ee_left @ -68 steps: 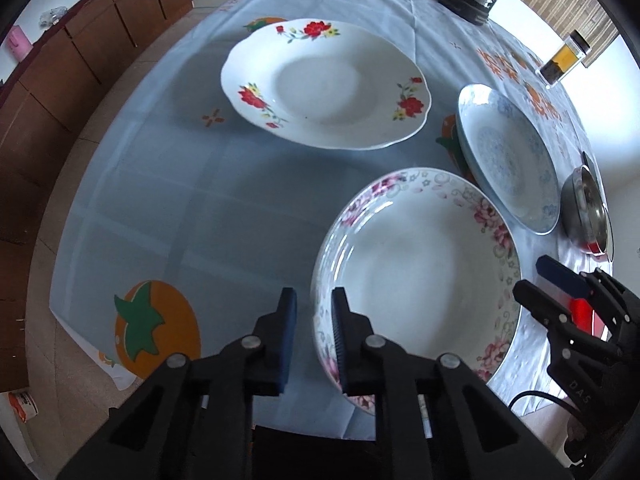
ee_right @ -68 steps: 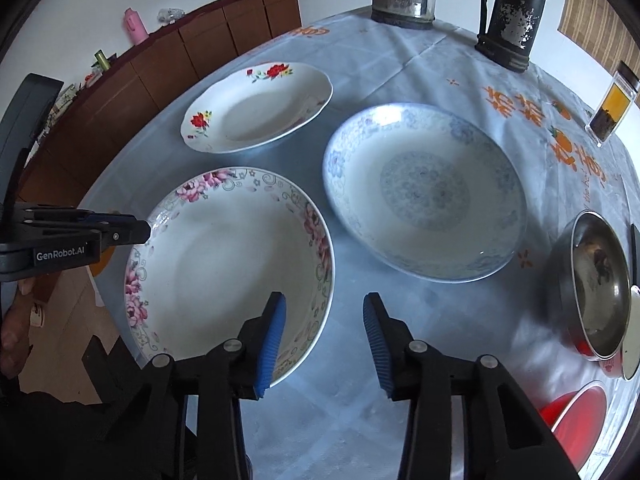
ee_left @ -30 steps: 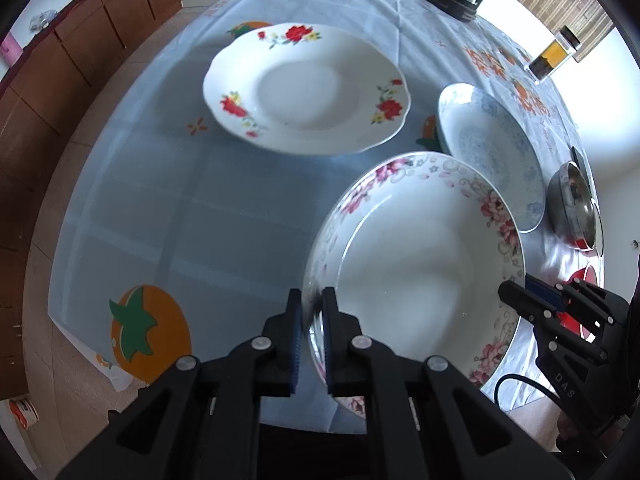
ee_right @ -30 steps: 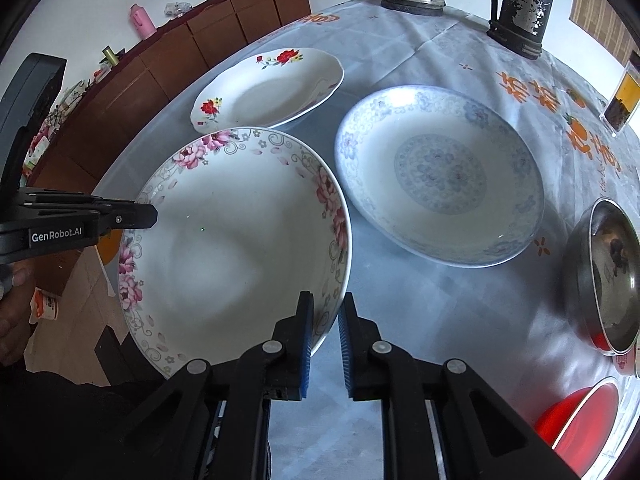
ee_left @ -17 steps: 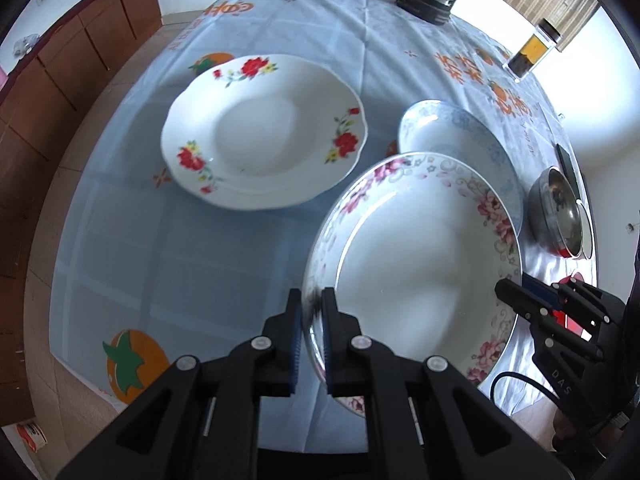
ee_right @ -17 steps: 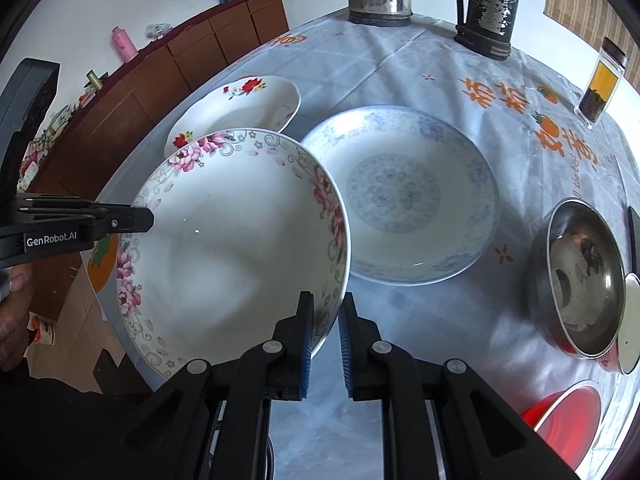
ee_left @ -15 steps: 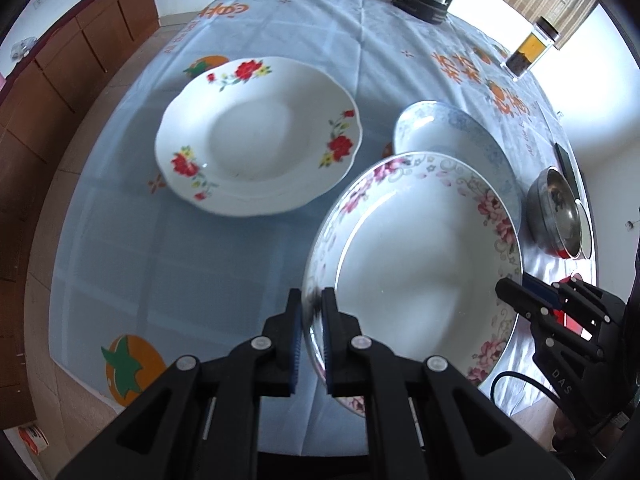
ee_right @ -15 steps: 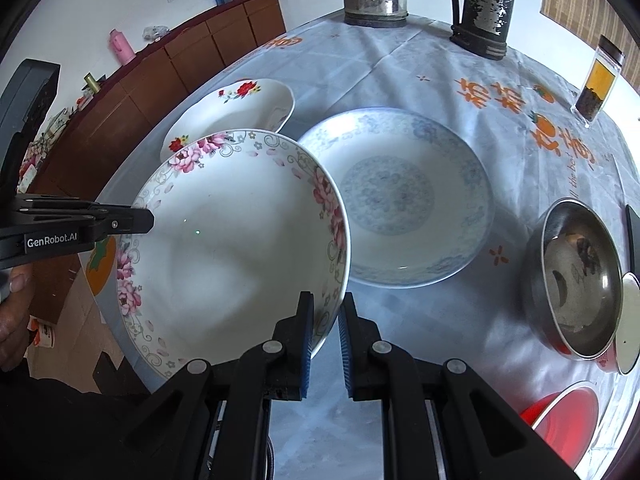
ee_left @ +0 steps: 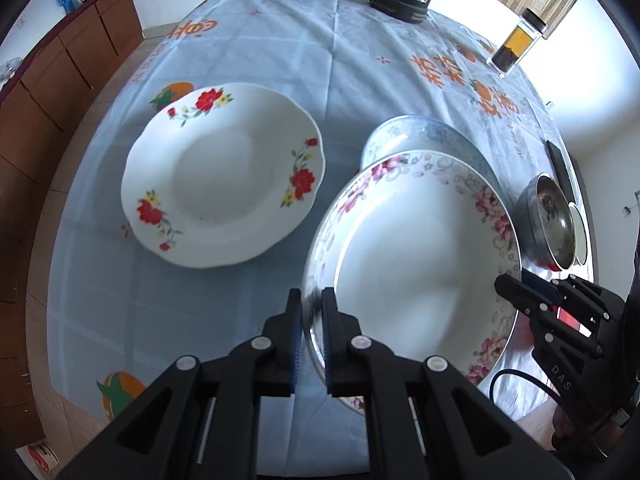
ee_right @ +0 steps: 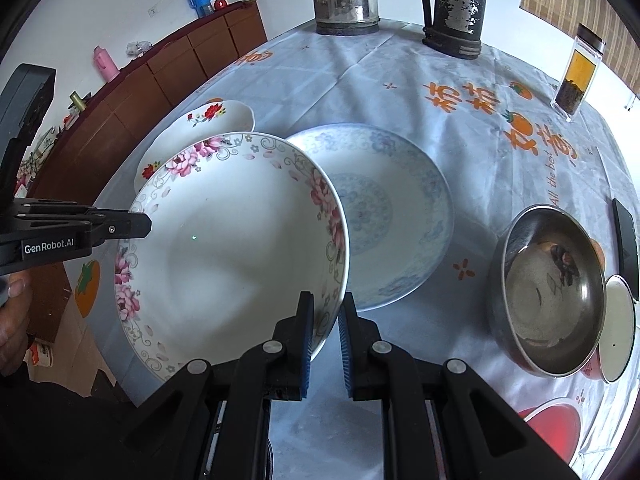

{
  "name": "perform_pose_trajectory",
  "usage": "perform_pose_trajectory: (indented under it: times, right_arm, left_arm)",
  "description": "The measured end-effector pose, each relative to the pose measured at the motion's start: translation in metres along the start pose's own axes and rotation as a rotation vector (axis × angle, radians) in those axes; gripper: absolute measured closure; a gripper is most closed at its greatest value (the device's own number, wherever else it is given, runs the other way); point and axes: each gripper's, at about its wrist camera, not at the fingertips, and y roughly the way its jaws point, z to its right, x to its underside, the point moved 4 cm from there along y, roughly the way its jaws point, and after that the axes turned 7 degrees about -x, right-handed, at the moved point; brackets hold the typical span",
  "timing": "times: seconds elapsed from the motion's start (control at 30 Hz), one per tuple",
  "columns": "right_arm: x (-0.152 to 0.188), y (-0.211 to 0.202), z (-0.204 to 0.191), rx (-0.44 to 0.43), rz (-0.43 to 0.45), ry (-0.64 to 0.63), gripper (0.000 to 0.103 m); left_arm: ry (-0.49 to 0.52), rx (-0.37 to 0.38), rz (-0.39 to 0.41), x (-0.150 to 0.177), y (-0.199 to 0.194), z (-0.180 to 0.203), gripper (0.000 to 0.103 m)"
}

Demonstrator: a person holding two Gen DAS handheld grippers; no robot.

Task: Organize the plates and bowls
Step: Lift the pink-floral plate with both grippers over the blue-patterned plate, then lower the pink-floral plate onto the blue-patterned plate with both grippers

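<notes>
Pink-flowered plate (ee_left: 420, 264) is clamped at opposite rims by left tool (ee_left: 311, 336) and right tool (ee_right: 325, 340).

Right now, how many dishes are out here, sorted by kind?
Ceramic plates: 3, the pink plate held off the table by both grippers, the blue plate, the red-flower plate.
Steel bowls: 1, the steel bowl.
Red bowls: 1, the red bowl, only partly in view.
Total: 5.
</notes>
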Motion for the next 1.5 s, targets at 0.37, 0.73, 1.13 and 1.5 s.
perform_pose_trajectory:
  times: [0.37, 0.73, 1.13, 1.5]
  right_arm:
    - [-0.008, 0.002, 0.020, 0.011, 0.006, 0.041, 0.089]
    - [-0.019, 0.004, 0.038, 0.027, 0.015, 0.080, 0.089]
    - [-0.027, 0.003, 0.049, 0.042, 0.021, 0.100, 0.089]
    - [-0.037, 0.002, 0.062, 0.059, 0.030, 0.122, 0.089]
  left_arm:
    - [0.034, 0.002, -0.002, -0.018, 0.005, 0.014, 0.098]
    - [0.061, 0.004, -0.004, -0.033, 0.014, 0.026, 0.098]
    - [0.086, 0.004, 0.014, -0.052, 0.015, 0.036, 0.098]
    - [0.096, 0.009, 0.019, -0.065, 0.018, 0.045, 0.098]
